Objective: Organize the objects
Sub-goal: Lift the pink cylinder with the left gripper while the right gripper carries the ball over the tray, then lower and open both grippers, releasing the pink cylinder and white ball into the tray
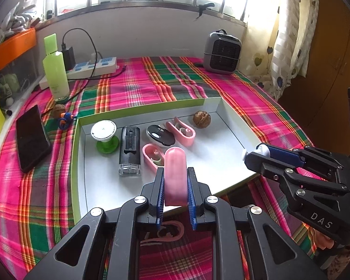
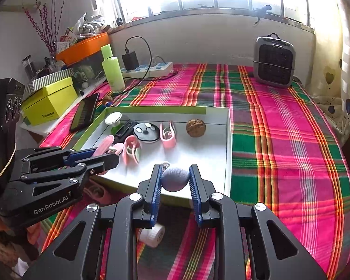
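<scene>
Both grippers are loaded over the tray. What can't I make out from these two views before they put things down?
- Left wrist view: the pink oblong piece in the left gripper; its lower end sits behind the fingers.
- Right wrist view: the grey-blue rounded object in the right gripper; pads cover its sides, identity unclear.

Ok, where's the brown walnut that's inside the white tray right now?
In both wrist views the brown walnut lies at the white tray's far right corner, right of a pink clip, apart from both grippers.

right gripper jaws clamp a grey ball.
</scene>
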Action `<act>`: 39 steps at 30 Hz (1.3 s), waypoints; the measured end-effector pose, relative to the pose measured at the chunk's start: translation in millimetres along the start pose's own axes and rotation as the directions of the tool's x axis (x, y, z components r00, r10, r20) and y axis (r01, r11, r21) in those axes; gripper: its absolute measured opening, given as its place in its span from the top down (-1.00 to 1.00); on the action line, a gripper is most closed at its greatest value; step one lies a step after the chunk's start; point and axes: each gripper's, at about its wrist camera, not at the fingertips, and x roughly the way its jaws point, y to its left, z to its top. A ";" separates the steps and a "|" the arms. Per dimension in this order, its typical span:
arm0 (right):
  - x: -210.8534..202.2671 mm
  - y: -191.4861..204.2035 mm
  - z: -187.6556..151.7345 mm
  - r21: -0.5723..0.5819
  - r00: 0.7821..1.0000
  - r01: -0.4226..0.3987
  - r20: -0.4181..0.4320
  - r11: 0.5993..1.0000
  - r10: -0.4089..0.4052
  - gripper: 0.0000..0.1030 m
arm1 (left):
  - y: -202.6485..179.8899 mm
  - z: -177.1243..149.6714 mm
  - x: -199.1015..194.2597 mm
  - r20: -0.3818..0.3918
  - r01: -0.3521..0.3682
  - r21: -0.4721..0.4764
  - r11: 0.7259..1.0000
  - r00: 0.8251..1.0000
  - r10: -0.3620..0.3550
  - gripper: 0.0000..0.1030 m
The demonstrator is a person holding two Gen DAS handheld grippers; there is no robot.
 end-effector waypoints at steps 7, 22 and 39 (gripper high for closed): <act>20.7 -6.5 11.2 0.002 1.000 -0.003 -0.026 1.000 0.003 0.52 | 2.9 7.5 8.5 0.001 -0.005 -0.002 1.000 1.000 0.005 0.69; 52.8 -15.7 24.2 -0.014 0.997 0.019 -0.072 1.000 -0.020 0.52 | -4.0 19.8 32.9 -0.030 0.016 0.000 1.000 0.999 -0.016 0.69; 69.3 -19.5 29.0 -0.037 0.995 0.031 -0.095 0.999 -0.034 0.52 | -8.0 24.3 48.9 -0.061 0.018 0.013 1.000 0.998 -0.017 0.69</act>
